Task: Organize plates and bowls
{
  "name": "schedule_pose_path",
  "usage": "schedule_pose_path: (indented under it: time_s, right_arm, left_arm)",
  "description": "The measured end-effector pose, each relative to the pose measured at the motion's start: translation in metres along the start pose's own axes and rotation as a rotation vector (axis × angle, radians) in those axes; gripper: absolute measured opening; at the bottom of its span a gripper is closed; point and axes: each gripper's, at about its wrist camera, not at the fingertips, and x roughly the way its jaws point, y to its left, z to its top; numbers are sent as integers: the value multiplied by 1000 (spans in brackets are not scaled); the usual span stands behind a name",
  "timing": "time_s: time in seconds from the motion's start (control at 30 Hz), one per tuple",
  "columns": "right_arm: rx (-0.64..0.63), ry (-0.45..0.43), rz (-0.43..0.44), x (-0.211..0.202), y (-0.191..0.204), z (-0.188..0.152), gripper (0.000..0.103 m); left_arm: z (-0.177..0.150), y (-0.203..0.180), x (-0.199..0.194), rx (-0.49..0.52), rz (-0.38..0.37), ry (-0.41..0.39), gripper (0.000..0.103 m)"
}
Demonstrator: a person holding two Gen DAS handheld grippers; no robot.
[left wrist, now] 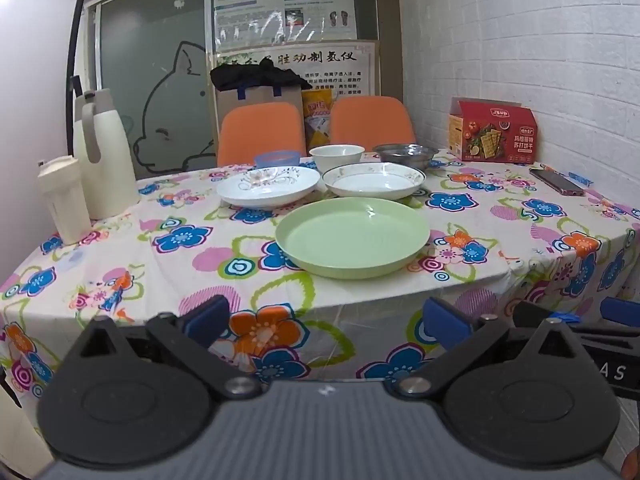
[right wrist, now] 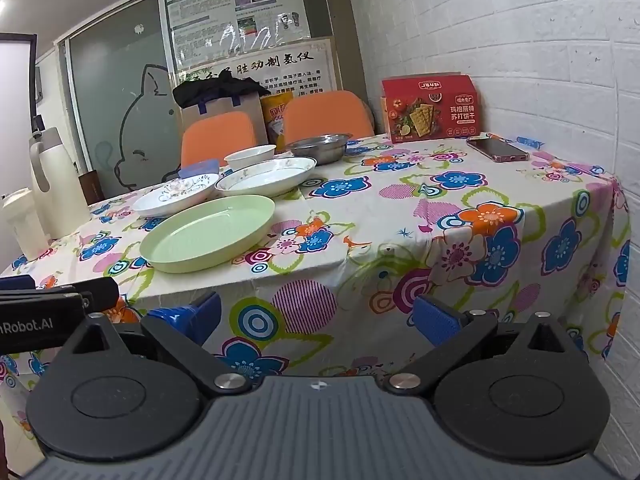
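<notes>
A flowered tablecloth [left wrist: 120, 264] covers the table by a white brick wall [left wrist: 540, 40]. The green plate [left wrist: 352, 236] lies nearest the edge, two white plates [left wrist: 268, 186] behind it, bowls [left wrist: 337, 156] farther back. Left gripper [left wrist: 324, 320] and right gripper [right wrist: 316, 316] hang spread apart, empty, before the table

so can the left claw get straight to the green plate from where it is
Probably yes. The left claw is open, held off the table's near edge, and the green plate is the nearest dish, with only bare tablecloth between them.
</notes>
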Motion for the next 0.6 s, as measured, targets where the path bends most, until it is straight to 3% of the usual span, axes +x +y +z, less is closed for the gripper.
schedule_pose_path:
  time_s: [0.6]
  right_arm:
    - [3, 23, 6, 2, 0, -1, 90]
  left_arm:
    - [-5, -12, -11, 8, -4, -10, 103]
